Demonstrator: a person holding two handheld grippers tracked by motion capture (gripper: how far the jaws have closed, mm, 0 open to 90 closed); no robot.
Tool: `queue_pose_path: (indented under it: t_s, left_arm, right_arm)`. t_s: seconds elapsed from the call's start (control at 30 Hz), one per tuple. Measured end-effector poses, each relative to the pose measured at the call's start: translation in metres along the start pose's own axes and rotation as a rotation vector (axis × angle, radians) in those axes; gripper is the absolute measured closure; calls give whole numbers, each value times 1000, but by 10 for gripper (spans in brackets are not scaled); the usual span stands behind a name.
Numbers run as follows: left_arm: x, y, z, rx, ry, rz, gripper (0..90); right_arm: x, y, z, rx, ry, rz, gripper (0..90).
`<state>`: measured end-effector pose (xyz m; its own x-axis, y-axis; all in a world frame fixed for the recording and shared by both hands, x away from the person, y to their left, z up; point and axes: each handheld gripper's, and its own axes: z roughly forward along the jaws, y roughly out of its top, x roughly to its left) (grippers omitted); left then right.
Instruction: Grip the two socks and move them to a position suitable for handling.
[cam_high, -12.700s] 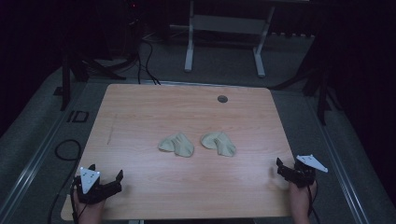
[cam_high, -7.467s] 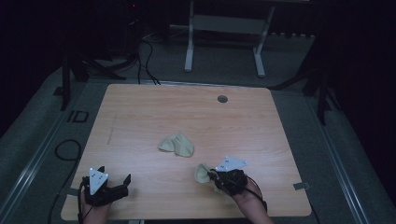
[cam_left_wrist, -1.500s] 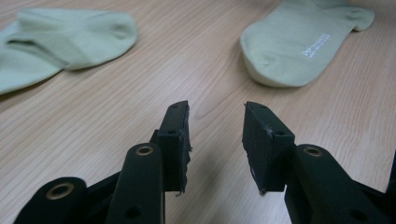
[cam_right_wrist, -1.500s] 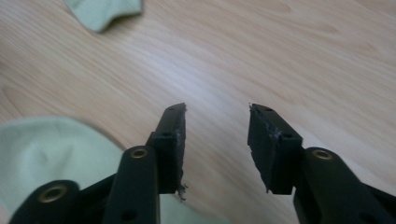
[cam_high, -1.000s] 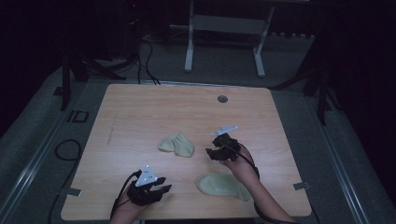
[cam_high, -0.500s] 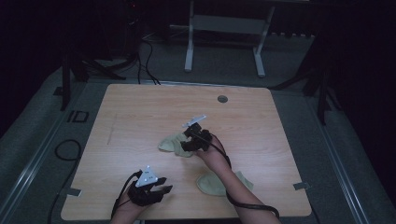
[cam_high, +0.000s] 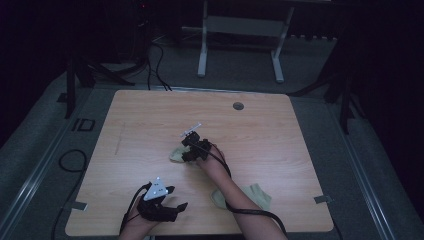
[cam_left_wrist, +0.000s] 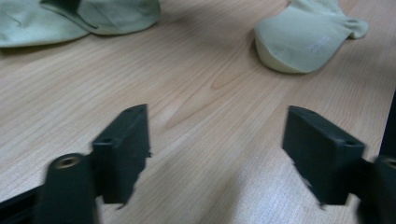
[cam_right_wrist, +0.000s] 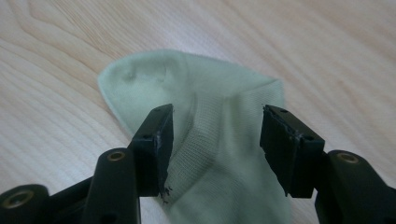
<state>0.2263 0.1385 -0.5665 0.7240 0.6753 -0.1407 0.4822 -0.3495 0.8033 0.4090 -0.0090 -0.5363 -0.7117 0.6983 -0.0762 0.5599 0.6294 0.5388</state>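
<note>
Two black claws are being carried on bare forearms, with no sleeves being worn. The left claw (cam_high: 172, 200) is being topped by a pale grey three-cornered plate, and a black cable is being trailed from it in a loop beside the wrist. The right claw (cam_high: 189, 152) is being topped by a similar plate, seen edge-on, and its black cable is being run along the forearm. In the gripper views, each jaw is being shown as a flat, matt black block with small screw holes, hinged on black links with brass-coloured bushings.

Two pale green socks (cam_high: 177, 153) (cam_high: 252, 194); one wooden table (cam_high: 300, 150); two tongs (cam_high: 196, 150) (cam_high: 175, 199).
</note>
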Motion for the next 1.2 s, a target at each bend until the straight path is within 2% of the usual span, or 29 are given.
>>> queue_pose_path:
  t_s: [0.1, 0.17, 0.27, 0.33, 0.47, 0.53, 0.57, 0.63, 0.73, 0.83, 0.97, 1.13, 1.2]
  left_arm:
    - [2, -1, -1, 3, 14, -14, 141]
    - [5, -1, -1, -3, 10, -29, 141]
    - [6, -1, -3, -10, 25, -32, 136]
    - [7, -1, -2, 4, 25, -39, 108]
    - [7, -3, 1, 32, 32, -43, 91]
    - [7, -3, 0, 25, 44, -44, 91]
    - [7, -2, 0, 27, 47, -44, 91]
    - [7, -3, 0, 26, 55, -44, 91]
    - [8, -4, 0, 27, 57, -44, 91]
    - [8, -4, 1, 38, 35, -50, 96]
    - [9, -3, 0, 33, 39, -57, 98]
    - [8, -4, 1, 35, 52, -52, 98]
    - [8, -4, 1, 38, 46, -54, 98]
  right_arm:
    - [2, 1, 8, 19, 0, 9, 438]
    - [3, 1, 11, 21, -5, 7, 438]
    - [3, 2, 14, 19, -6, 20, 451]
    - [4, 1, 14, 18, -4, 19, 503]
    - [10, 3, 12, 31, -8, -9, 730]
    - [15, 5, 12, 40, -26, -33, 775]
    - [16, 6, 12, 46, -37, -62, 787]
    - [16, 7, 10, 54, -37, -68, 803]
    - [9, 8, 1, 28, -21, -47, 813]
    - [1, 9, -13, 3, -23, -35, 815]
    - [-12, 10, -35, -36, -19, -10, 816]
    - [-31, 5, -65, -95, -47, 10, 815]
    - [-38, -1, -75, -103, -57, 22, 815]
